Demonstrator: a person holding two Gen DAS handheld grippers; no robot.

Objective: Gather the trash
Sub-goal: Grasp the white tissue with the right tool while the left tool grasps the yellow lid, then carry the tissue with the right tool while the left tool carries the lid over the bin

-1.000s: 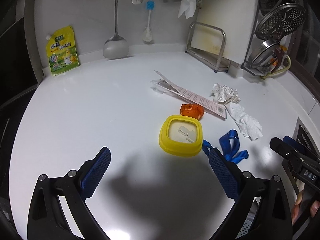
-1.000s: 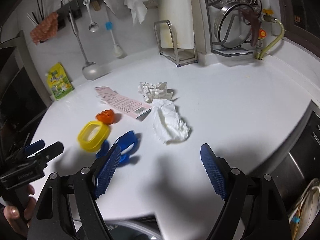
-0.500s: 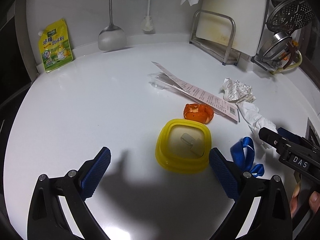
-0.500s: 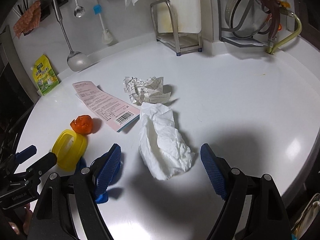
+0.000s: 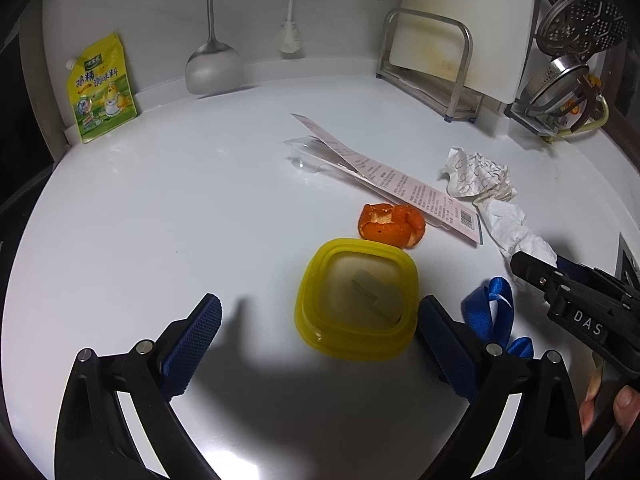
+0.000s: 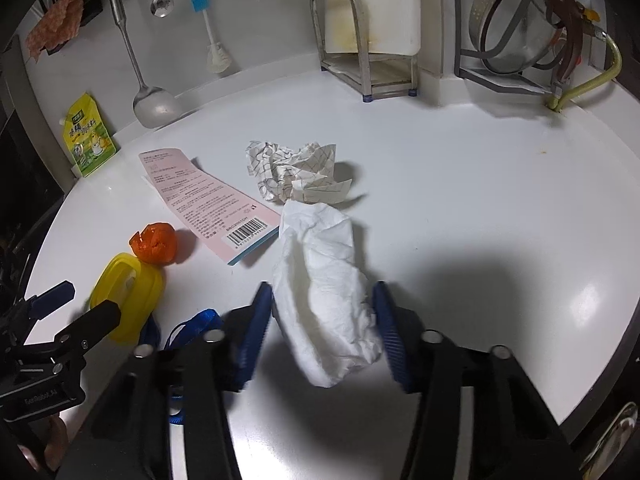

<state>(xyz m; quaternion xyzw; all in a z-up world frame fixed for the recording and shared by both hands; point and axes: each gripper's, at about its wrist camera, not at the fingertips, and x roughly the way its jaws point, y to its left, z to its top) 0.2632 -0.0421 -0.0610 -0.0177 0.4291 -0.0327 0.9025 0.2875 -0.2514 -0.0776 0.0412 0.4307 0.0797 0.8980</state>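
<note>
Trash lies on the white counter point(image 5: 160, 208). My right gripper point(image 6: 324, 312) is closing around a crumpled white tissue point(image 6: 324, 280), its pads at both sides of it. Behind it lie a crumpled patterned paper ball point(image 6: 296, 172), a pink printed slip point(image 6: 208, 200), an orange peel point(image 6: 154, 242) and a blue ribbon point(image 6: 192, 324). My left gripper point(image 5: 316, 320) is open, with a yellow plastic lid point(image 5: 358, 300) just inside its right finger. The left wrist view also shows the peel point(image 5: 390, 230), slip point(image 5: 392, 184), ribbon point(image 5: 492, 312) and tissue point(image 5: 516, 232).
A yellow seasoning pouch point(image 5: 100, 88) leans on the back wall beside a hanging ladle point(image 5: 212, 64) and brush point(image 5: 290, 12). A metal rack with a white cutting board point(image 6: 372, 20) and a colander rack point(image 6: 516, 28) stand at the back right. The counter edge runs at the right.
My right gripper moved forward over the white tissue and its jaws narrowed around it. My left gripper moved forward, so the yellow lid now sits by its right finger.
</note>
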